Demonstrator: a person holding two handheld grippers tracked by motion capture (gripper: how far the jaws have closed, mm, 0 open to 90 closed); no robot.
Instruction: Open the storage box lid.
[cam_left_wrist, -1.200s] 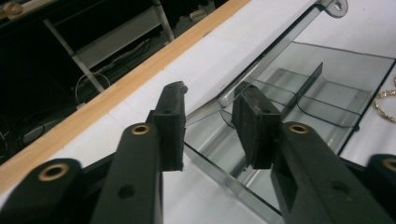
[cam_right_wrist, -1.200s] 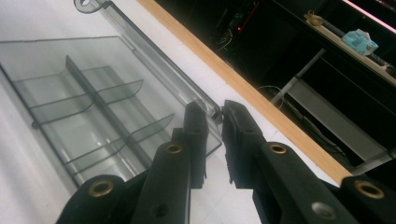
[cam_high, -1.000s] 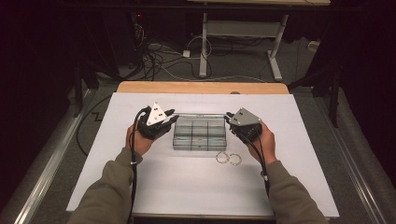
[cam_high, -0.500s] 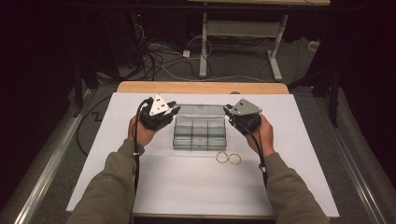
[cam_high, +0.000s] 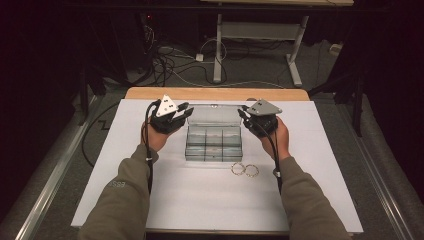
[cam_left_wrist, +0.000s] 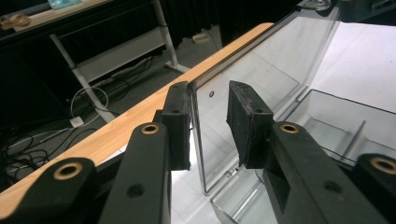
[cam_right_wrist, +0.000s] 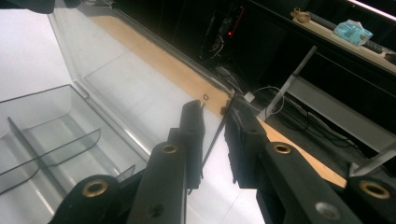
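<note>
both grippers swinging lid (cam_high: 212, 115) up off box (cam_high: 214, 145). left gripper (cam_left_wrist: 210, 126) loosely straddling left lid corner, right gripper (cam_right_wrist: 215, 140) jaws just been opening around right corner. rings (cam_high: 244, 170) waiting beside box.

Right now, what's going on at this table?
A person is opening a clear plastic box with a tool in each hand. The left tool and the right tool each straddle a side edge of the lid, which stands raised at the far side. The right tool's jaws have just been opening, with the lid edge between them. Two metal rings lie on the white table beside the box.
</note>
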